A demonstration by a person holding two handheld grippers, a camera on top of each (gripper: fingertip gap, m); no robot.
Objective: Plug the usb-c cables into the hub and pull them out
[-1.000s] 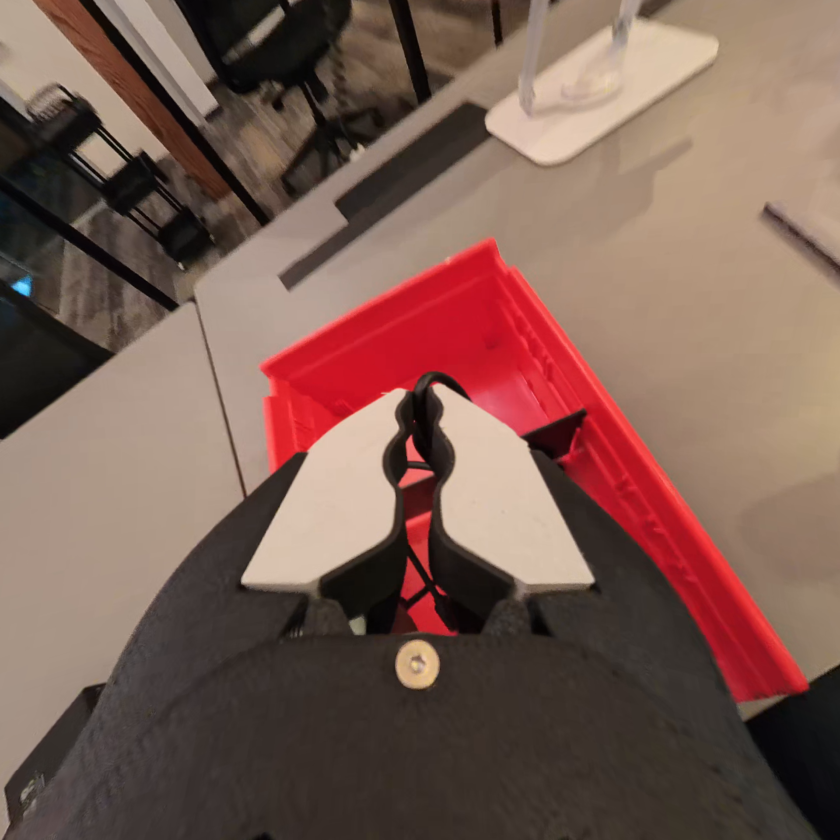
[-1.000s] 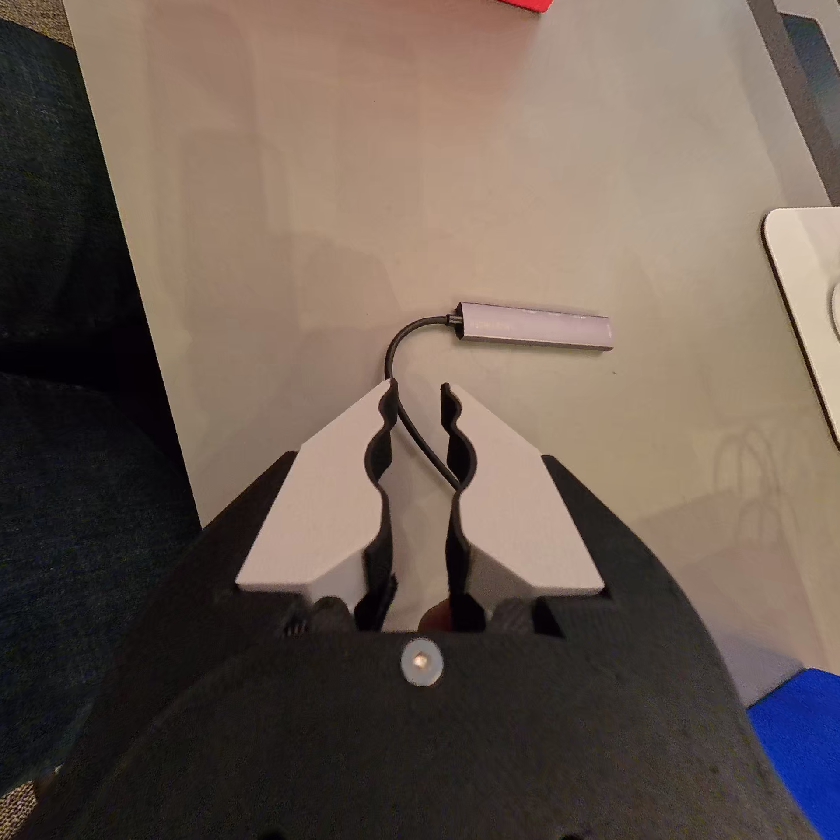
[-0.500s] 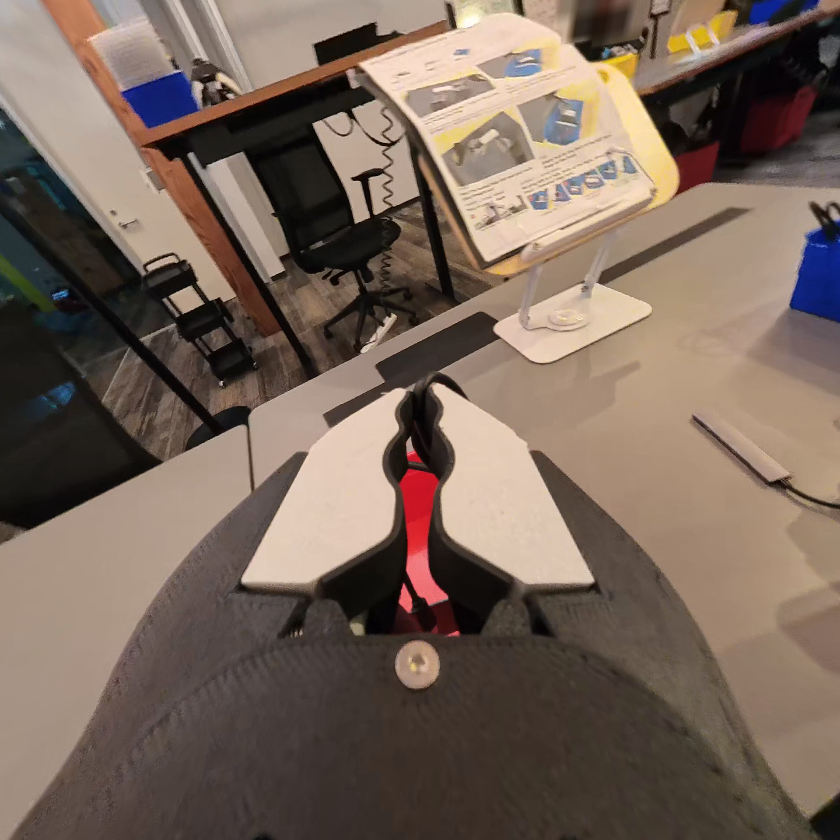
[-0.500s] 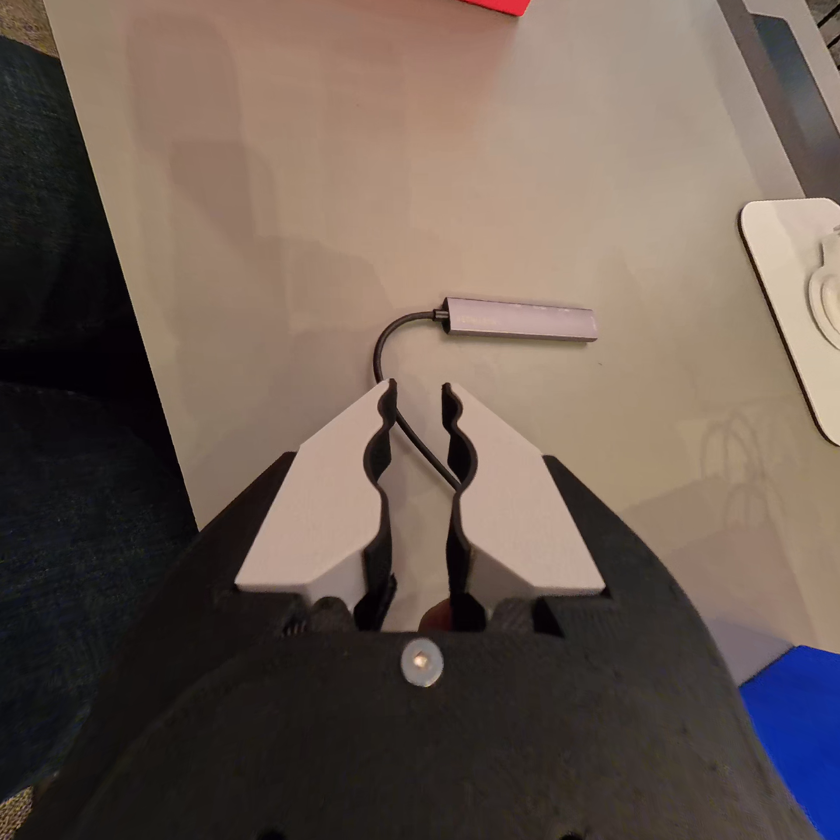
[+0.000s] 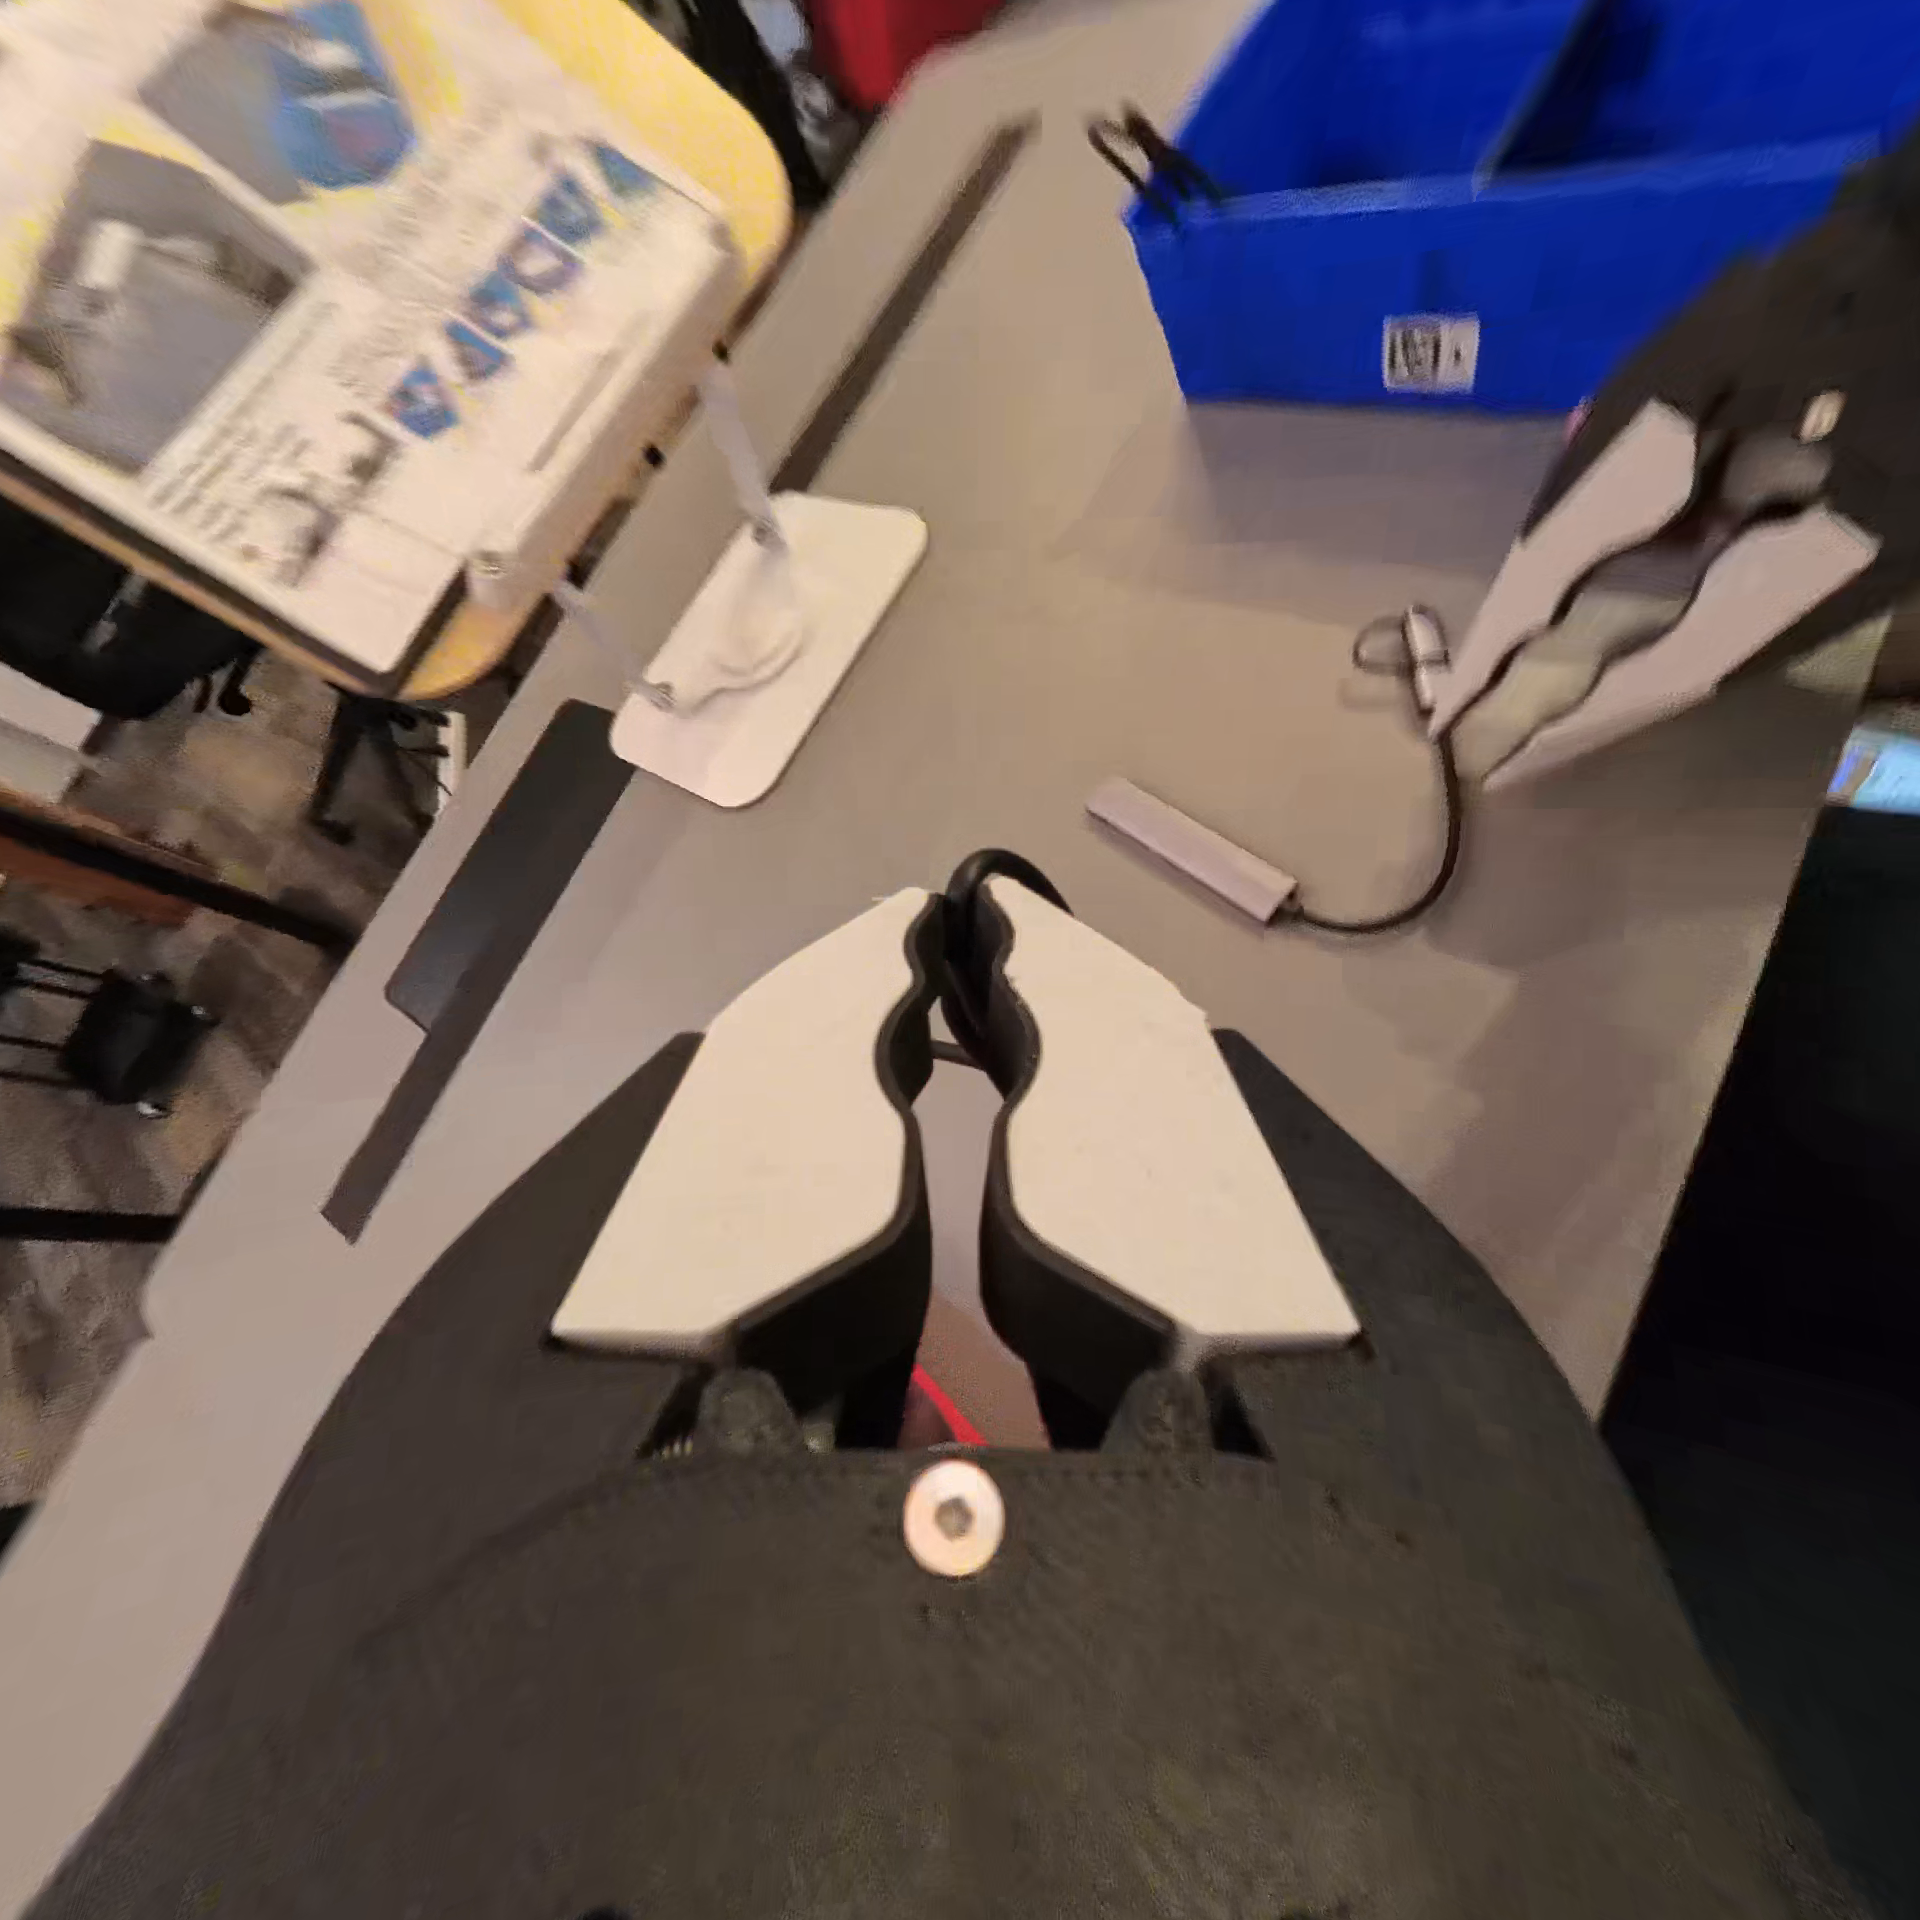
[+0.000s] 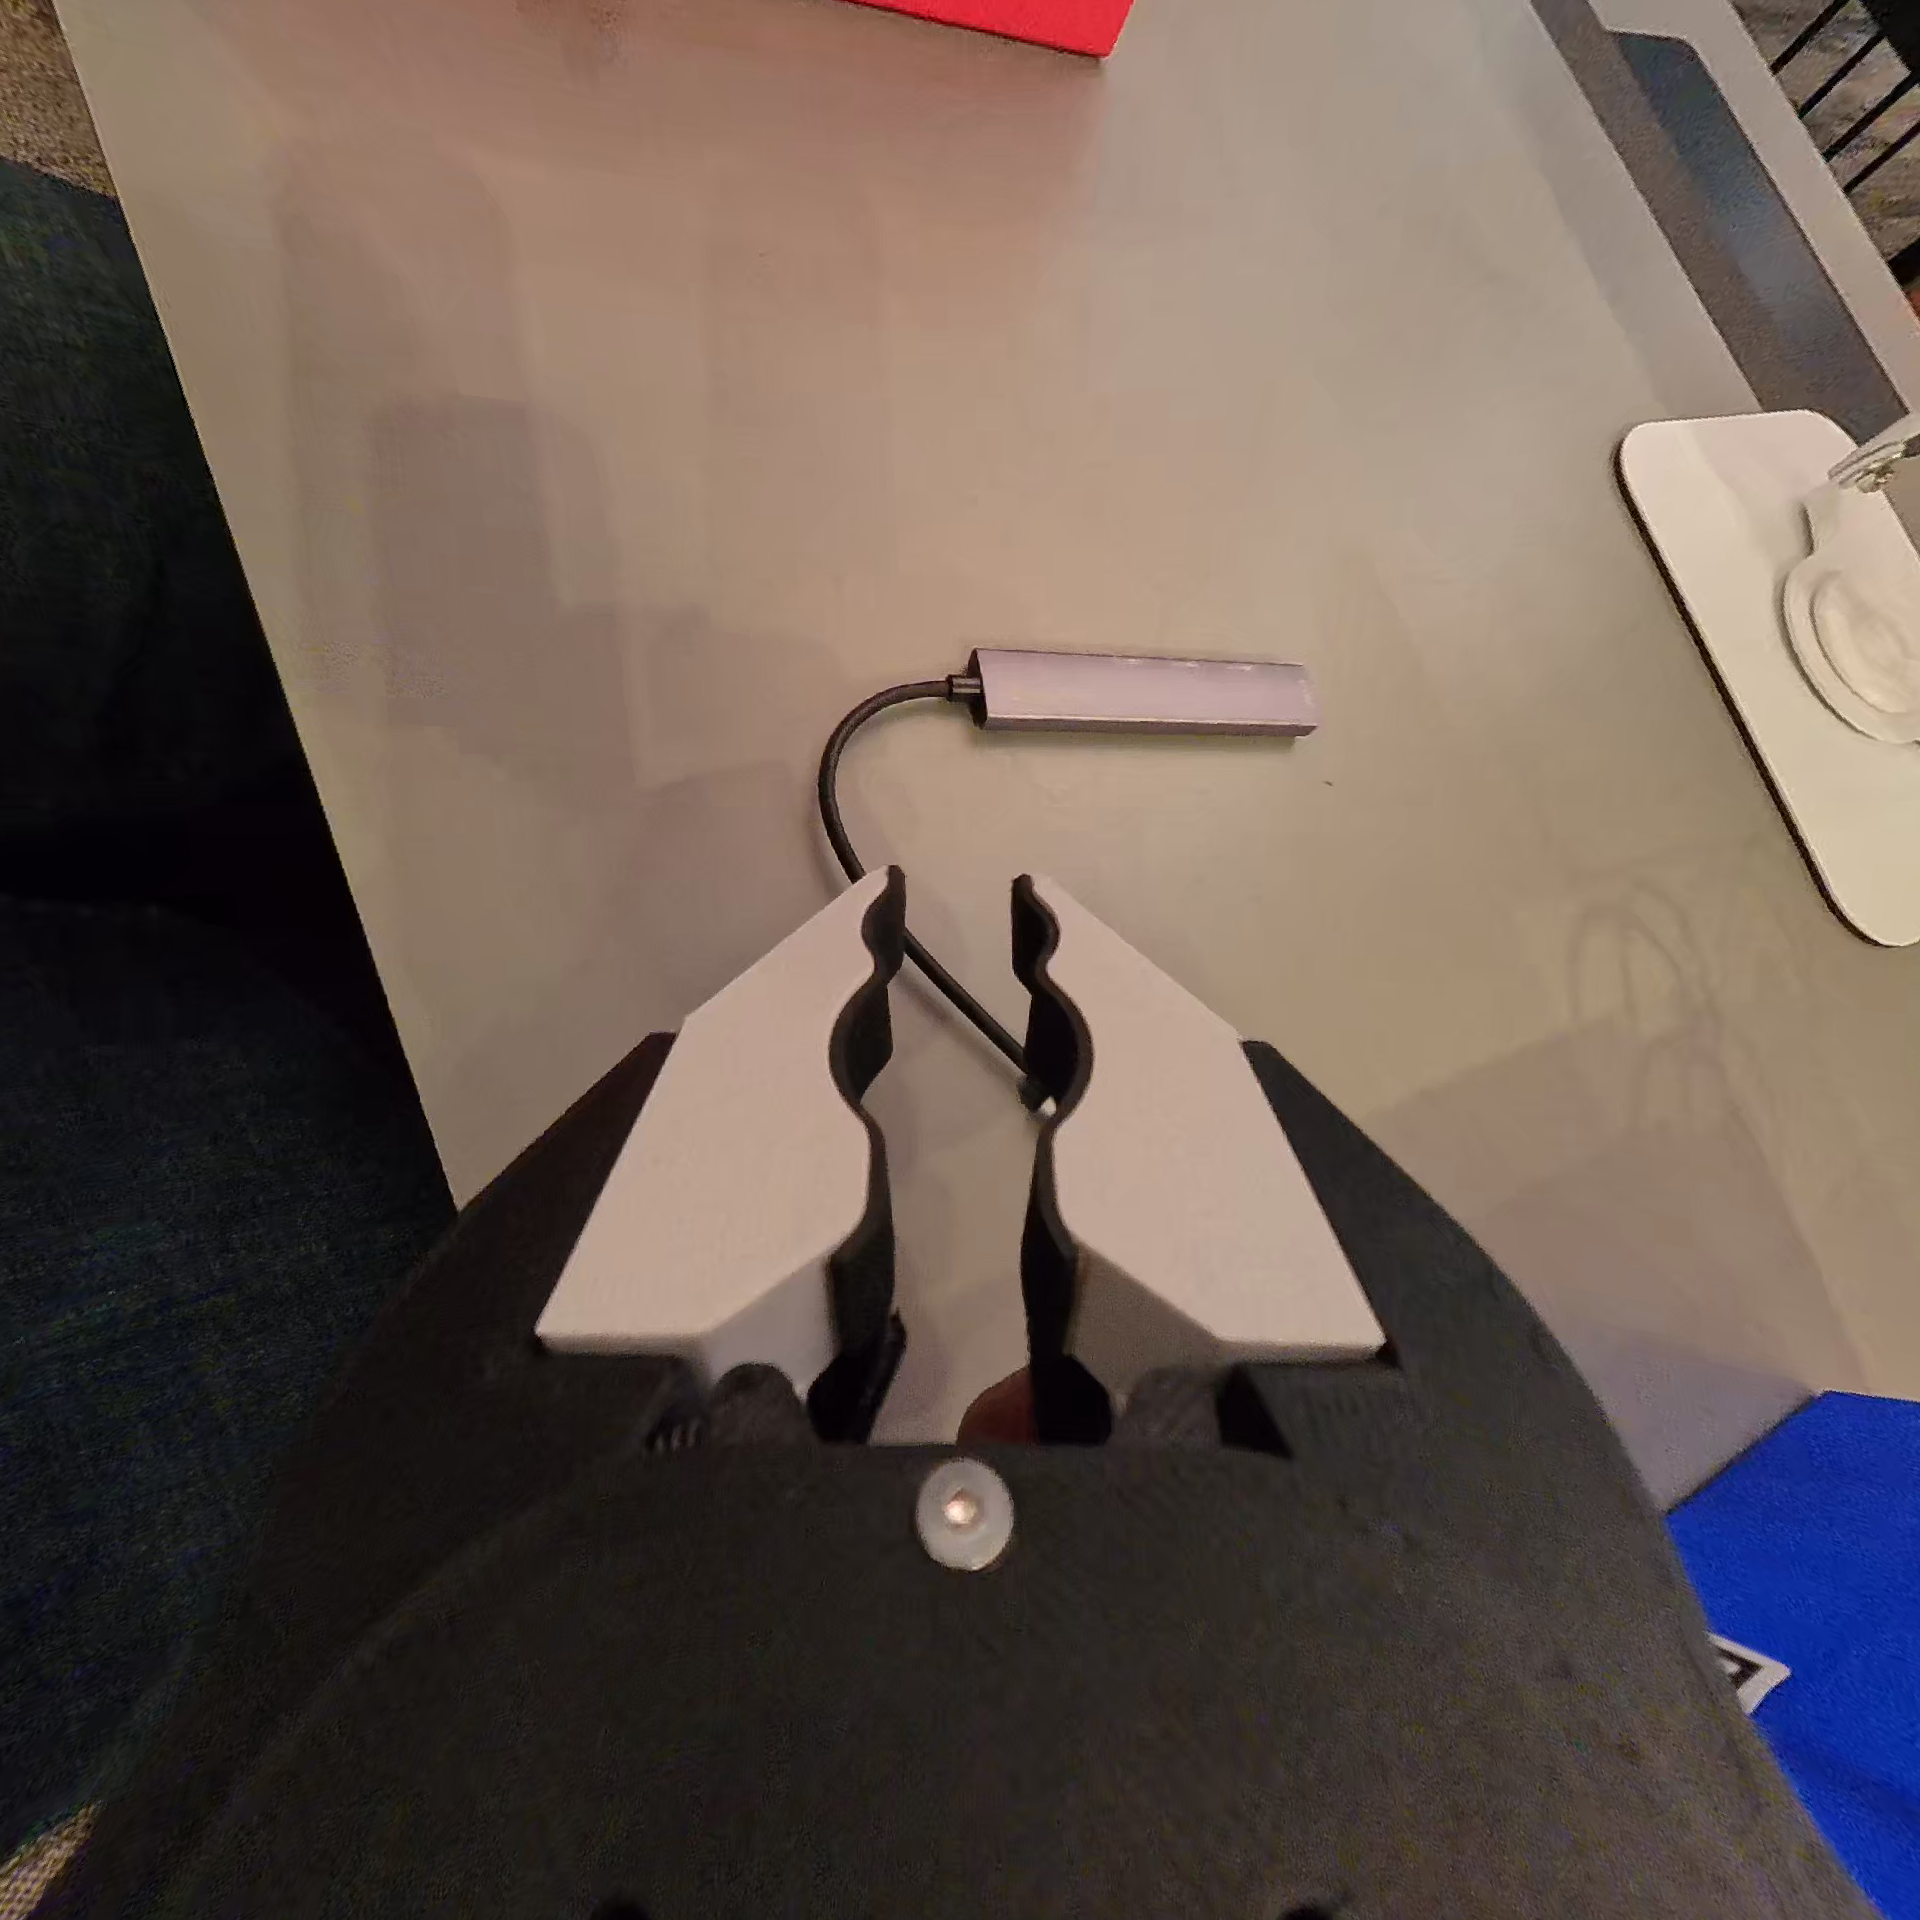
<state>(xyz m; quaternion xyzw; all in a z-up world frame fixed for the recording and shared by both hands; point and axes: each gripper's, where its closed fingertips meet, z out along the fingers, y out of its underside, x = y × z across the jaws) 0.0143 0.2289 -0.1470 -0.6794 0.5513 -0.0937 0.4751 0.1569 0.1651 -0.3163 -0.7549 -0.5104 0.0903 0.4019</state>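
My left gripper [image 5: 961, 902] is shut on a black usb-c cable [image 5: 977, 883] that loops out past its tips, held above the grey table [image 5: 1091, 582]. The grey hub [image 5: 1195, 847] lies on the table just ahead and to the right. In the right wrist view the hub [image 6: 1138, 691] lies crosswise, and its own black cable [image 6: 831, 769] curves back between the fingers of my right gripper [image 6: 956, 883], which is open and holds nothing. The right gripper also shows in the left wrist view [image 5: 1465, 750], low over the plug end of the hub's cable.
A blue bin [image 5: 1455, 260] stands at the far right; its corner shows in the right wrist view [image 6: 1818, 1558]. A document stand with a white base [image 5: 774, 644] holds printed sheets [image 5: 312, 312]. A red bin's edge [image 6: 987, 21] lies beyond the hub. A dark chair [image 6: 156, 935] is beside the table's edge. About 25 cm separates my left fingertips from my right.
My left gripper has lifted out of the red bin with the black cable and swung right, so it faces the hub and blue bin. The right gripper has barely moved and stays open.
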